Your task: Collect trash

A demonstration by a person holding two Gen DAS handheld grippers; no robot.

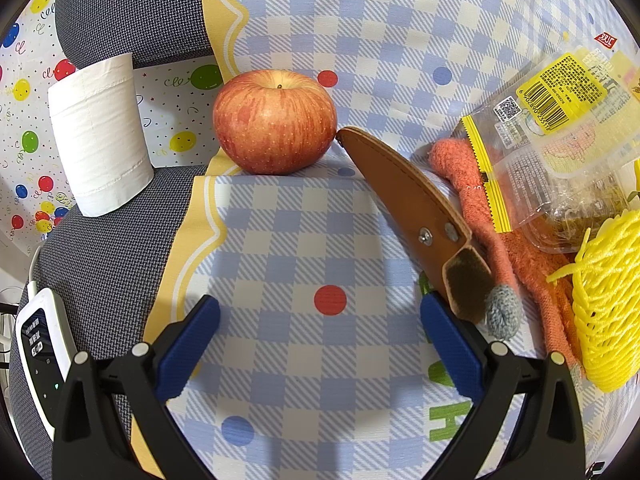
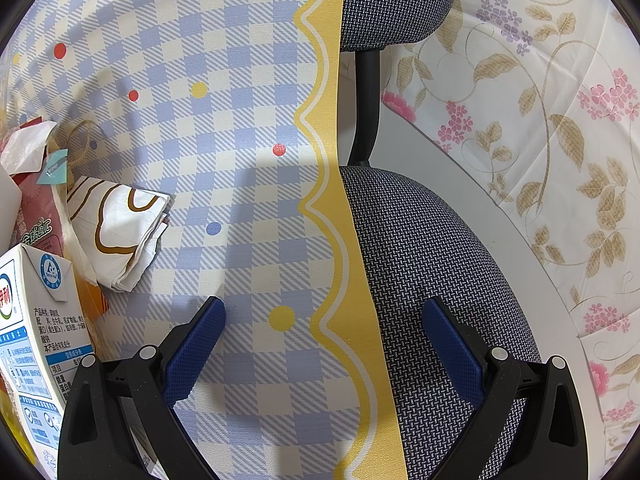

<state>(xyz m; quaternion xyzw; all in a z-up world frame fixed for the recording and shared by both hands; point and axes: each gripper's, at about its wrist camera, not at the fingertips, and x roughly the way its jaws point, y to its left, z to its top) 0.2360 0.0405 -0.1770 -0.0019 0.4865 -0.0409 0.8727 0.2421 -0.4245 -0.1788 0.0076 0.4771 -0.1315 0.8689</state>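
Observation:
In the left wrist view my left gripper (image 1: 320, 348) is open and empty above the checked cloth (image 1: 296, 232). Right of it lie a clear plastic wrapper with yellow label (image 1: 560, 132) and a yellow foam fruit net (image 1: 608, 300). In the right wrist view my right gripper (image 2: 322, 348) is open and empty over the cloth's yellow edge (image 2: 340, 280). To its left lie a crumpled white paper wrapper (image 2: 120, 228), a white milk carton (image 2: 36, 340) and a red packet (image 2: 36, 216).
A red apple (image 1: 274, 122), a brown leather sheath (image 1: 416, 208), orange gloves (image 1: 500, 248), a toilet-paper roll (image 1: 100, 136) and a white remote (image 1: 44, 352) show in the left view. The grey chair seat (image 2: 432, 264) and a floral sheet (image 2: 540, 120) are at the right.

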